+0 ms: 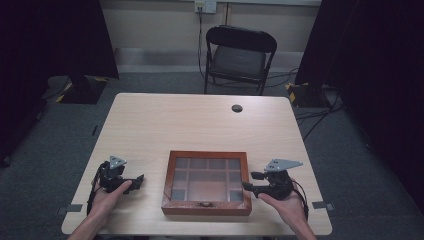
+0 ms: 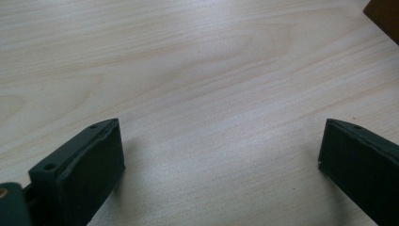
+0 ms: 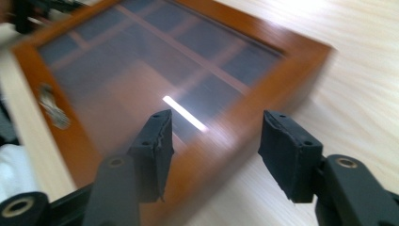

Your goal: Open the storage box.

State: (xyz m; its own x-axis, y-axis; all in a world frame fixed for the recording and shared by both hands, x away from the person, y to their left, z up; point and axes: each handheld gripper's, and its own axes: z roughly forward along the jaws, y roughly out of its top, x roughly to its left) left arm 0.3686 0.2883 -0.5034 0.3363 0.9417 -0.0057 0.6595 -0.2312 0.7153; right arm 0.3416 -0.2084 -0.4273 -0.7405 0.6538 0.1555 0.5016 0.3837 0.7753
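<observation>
A shallow wooden box (image 1: 206, 183) with a glass lid and inner compartments lies closed near the table's front edge, its small metal latch (image 1: 204, 204) facing the person. My left gripper (image 1: 136, 182) is held to the box's left, open over bare tabletop (image 2: 221, 141), jaws wide apart, with a brown corner of the box (image 2: 383, 16) at the top right. My right gripper (image 1: 249, 181) sits at the box's right edge, open, nothing between its jaws (image 3: 214, 150). In the right gripper view the box's lid (image 3: 141, 70) lies just beyond the jaws, latch (image 3: 51, 110) at the left; the picture is blurred.
The light wooden table (image 1: 175, 120) has a round cable hole (image 1: 237, 108) near its far edge. A black folding chair (image 1: 237, 57) stands behind it. Dark curtains hang at both sides, and cables lie on the grey carpet at the right.
</observation>
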